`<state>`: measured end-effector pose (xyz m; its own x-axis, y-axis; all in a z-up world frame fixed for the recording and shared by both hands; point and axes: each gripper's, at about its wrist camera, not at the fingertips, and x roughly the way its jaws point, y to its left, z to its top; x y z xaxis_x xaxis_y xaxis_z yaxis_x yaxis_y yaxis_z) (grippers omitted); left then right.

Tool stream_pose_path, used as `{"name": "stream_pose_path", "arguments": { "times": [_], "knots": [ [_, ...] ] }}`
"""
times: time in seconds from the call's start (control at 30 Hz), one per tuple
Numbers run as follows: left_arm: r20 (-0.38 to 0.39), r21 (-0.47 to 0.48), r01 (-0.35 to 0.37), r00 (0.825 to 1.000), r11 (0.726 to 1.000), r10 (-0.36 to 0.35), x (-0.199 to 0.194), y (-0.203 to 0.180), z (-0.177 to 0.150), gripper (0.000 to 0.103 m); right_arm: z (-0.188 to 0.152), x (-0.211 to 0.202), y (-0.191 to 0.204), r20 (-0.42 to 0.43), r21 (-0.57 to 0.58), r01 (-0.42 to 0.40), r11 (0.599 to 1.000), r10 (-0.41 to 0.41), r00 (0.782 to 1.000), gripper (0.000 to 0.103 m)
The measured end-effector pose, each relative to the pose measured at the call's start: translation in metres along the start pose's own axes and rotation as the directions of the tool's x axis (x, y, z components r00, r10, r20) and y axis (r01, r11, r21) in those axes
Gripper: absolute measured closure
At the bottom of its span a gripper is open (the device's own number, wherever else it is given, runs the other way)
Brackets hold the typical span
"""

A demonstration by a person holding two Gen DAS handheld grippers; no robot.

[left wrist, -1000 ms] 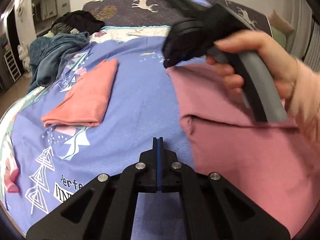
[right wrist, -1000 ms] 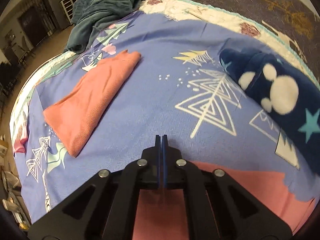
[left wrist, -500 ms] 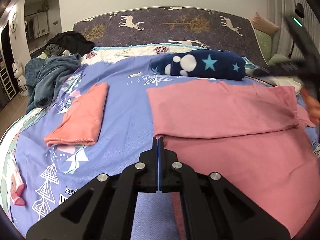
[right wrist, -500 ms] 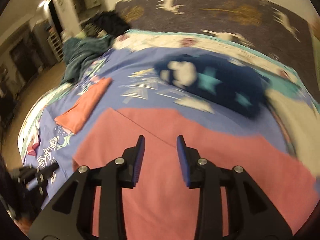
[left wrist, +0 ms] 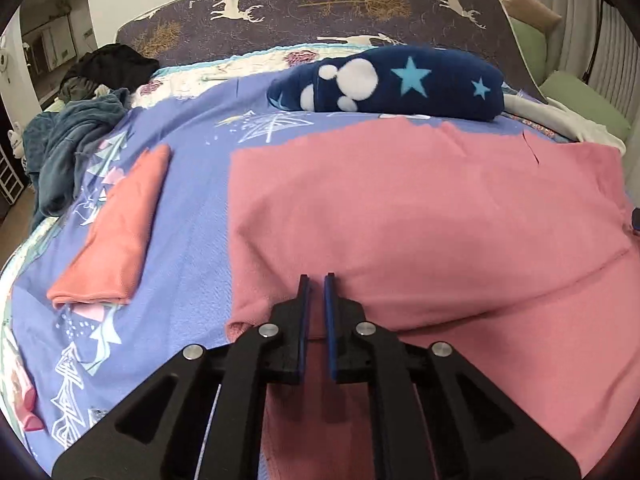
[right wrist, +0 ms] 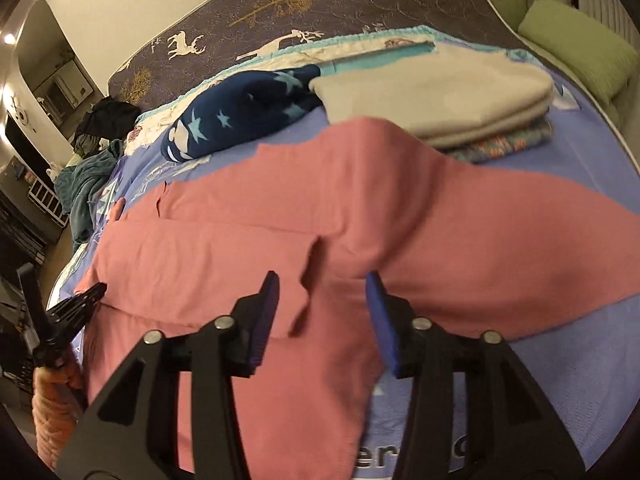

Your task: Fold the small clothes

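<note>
A large pink garment [left wrist: 420, 216] lies spread on the blue patterned bedspread [left wrist: 192, 208], one layer folded over another. My left gripper [left wrist: 316, 280] hovers over its near left fold edge with the jaws a narrow gap apart and nothing between them. My right gripper [right wrist: 320, 284] is wide open above the garment [right wrist: 280, 216], over a wrinkled seam near its right end. The left gripper also shows at the left edge of the right wrist view [right wrist: 86, 296].
A folded salmon cloth [left wrist: 120, 232] lies left of the garment. A navy star-print roll [left wrist: 388, 80] lies behind it. Folded beige and patterned clothes [right wrist: 436, 96] are stacked at the back right. A teal blanket heap [left wrist: 68, 152] sits at the far left.
The right gripper let go, opened wide and swung to the garment's right end. The left gripper opened slightly and moved right over the fold edge. The garment now lies folded flat.
</note>
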<state>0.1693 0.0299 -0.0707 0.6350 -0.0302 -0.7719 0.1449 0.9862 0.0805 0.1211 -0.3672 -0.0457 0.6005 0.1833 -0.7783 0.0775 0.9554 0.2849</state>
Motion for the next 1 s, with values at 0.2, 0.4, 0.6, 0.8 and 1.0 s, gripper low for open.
{"name": "stream_pose_path", "arguments": {
  "times": [0.2, 0.4, 0.6, 0.8, 1.0],
  "knots": [
    [0.008, 0.049, -0.069, 0.998, 0.996, 0.069, 0.0, -0.007, -0.003, 0.091, 0.011, 0.025, 0.011, -0.037, -0.043, -0.089, 0.995, 0.087, 0.995, 0.037],
    [0.01, 0.052, -0.08, 0.997, 0.995, 0.079, -0.003, -0.008, -0.003, 0.09, 0.031, 0.035, 0.032, -0.021, -0.005, -0.221, 0.975, 0.221, 0.975, 0.097],
    [0.014, 0.055, -0.09, 0.996, 0.994, 0.089, -0.003, -0.011, -0.003, 0.09, 0.033, 0.003, 0.03, 0.141, -0.074, -0.098, 0.992, 0.108, 0.984, 0.076],
    [0.021, 0.048, -0.114, 0.993, 0.992, 0.113, -0.006, -0.009, -0.003, 0.082, 0.018, 0.011, -0.003, 0.057, 0.018, -0.096, 0.995, 0.095, 0.994, 0.071],
    [-0.005, -0.003, -0.165, 0.986, 0.986, 0.165, -0.003, 0.001, -0.001, 0.073, -0.005, 0.015, 0.032, -0.037, -0.103, -0.173, 0.979, 0.17, 0.985, 0.069]
  ]
}}
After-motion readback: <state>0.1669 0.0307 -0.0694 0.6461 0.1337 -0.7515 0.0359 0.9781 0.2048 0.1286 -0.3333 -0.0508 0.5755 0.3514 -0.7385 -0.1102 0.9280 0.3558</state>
